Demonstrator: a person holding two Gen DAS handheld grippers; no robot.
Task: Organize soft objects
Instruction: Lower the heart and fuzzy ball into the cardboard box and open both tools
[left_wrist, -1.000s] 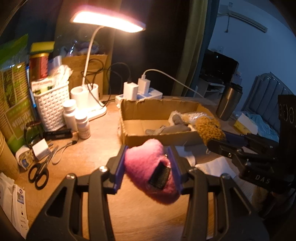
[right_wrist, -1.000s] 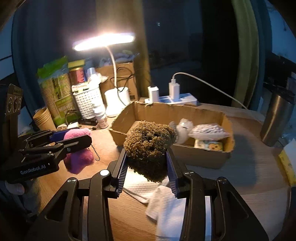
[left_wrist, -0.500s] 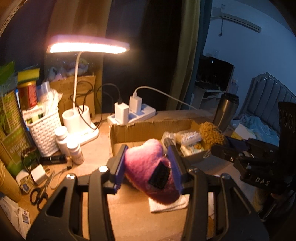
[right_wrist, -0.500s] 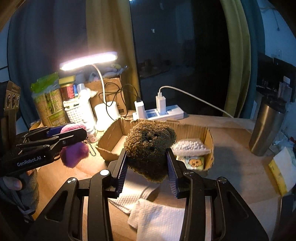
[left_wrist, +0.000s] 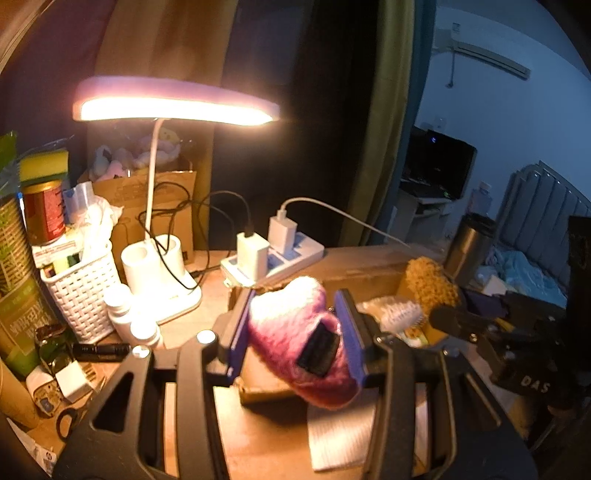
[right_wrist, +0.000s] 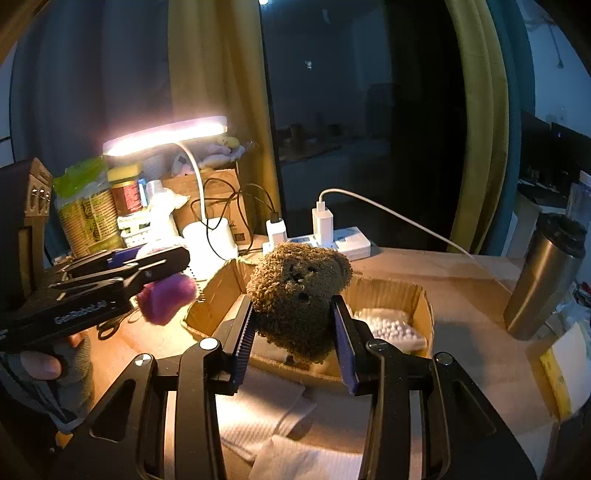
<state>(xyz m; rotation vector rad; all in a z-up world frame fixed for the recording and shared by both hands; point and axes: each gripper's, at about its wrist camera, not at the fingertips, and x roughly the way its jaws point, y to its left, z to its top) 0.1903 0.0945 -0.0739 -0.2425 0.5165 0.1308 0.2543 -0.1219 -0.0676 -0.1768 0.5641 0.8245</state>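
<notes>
Lamplit desk (right_wrist: 461, 280): your left gripper (left_wrist: 293, 332) clamps a pink plush heart (left_wrist: 295, 343) above the near edge of a cardboard box (right_wrist: 413, 295), while your right gripper (right_wrist: 293, 334) pinches a brown curly bear (right_wrist: 299, 291) over that box. Beyond them, a power strip (right_wrist: 351, 242) and glowing lamp (left_wrist: 173, 107).

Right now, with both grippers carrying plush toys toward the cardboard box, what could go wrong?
1. The left gripper holding the pink heart-shaped plush and the right gripper holding the curly brown teddy bear are near each other at the open cardboard box; they might collide.
2. The white charger cables behind the box could snag.
</notes>
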